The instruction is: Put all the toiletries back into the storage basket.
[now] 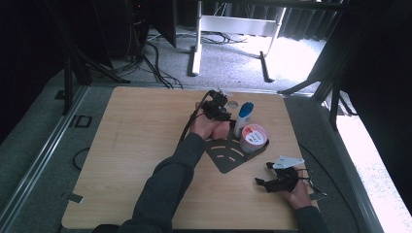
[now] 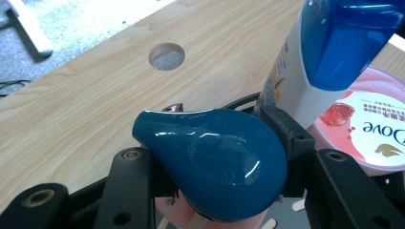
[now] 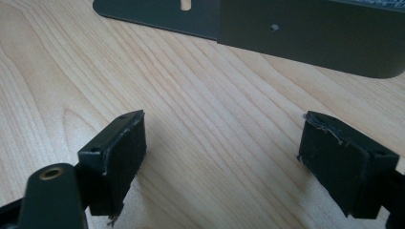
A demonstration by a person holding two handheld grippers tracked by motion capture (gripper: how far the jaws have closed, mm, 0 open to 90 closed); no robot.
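teal cap (image 2: pixel 215 171) of a pink bottle, clamped between the jaws of my left gripper (image 1: pixel 216 109), over the black rack (image 1: pixel 228 155) beside the blue-capped tube (image 1: pixel 244 116) and dove tub (image 1: pixel 253 137). my right gripper (image 3: pixel 222 157) rests released above bare table (image 3: pixel 200 95), jaws wide apart.

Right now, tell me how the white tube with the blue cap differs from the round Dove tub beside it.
The white tube stands tall and narrow, leaning a little; the Dove tub is low, wide and round. The tube's blue cap is glossy and plain, while the tub's lid is pink and white with a printed logo and berries. Both sit in the black rack on the table.
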